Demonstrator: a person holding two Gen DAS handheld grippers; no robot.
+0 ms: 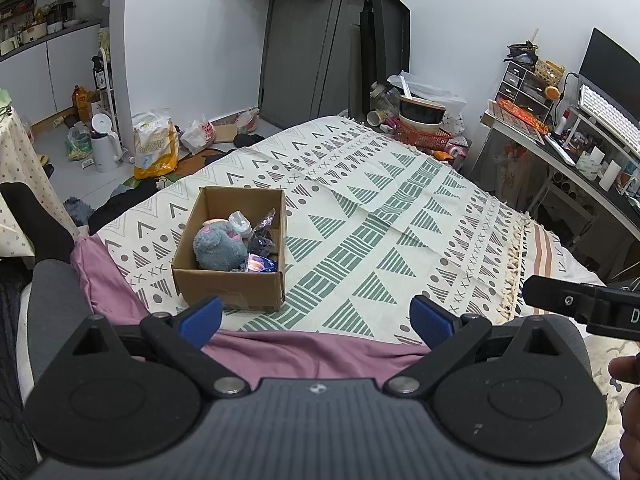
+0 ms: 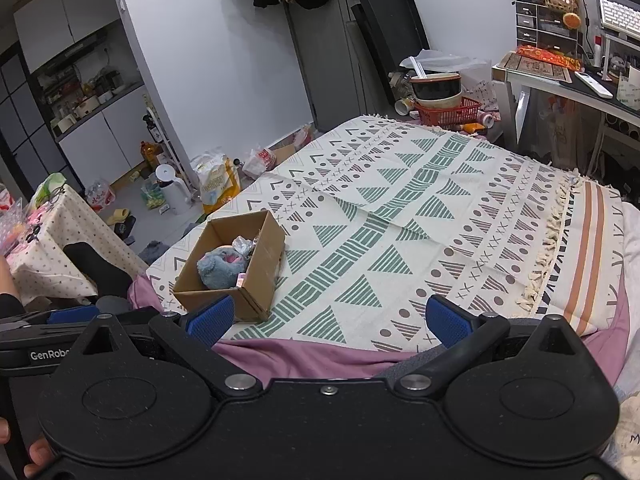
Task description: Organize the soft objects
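An open cardboard box [image 1: 230, 286] [image 2: 262, 280] stands on the patterned blanket [image 1: 380, 216] [image 2: 400, 220] near its left front corner. Inside lies a grey plush toy [image 1: 218, 246] [image 2: 220, 268] with pink spots, beside several small crinkly packets [image 1: 260, 236]. My left gripper [image 1: 316, 320] is open and empty, held low at the bed's front edge, with its left fingertip just in front of the box. My right gripper [image 2: 328, 318] is open and empty too, with the box ahead to its left. The left gripper's blue pad [image 2: 72, 315] shows at the right wrist view's left edge.
A pink sheet [image 1: 320, 356] lies under the blanket at the front. A red basket with bowls [image 1: 424, 128] sits past the bed's far corner. A desk with a keyboard [image 1: 608, 116] stands to the right. Bags and a white kettle [image 1: 104, 144] litter the floor at left.
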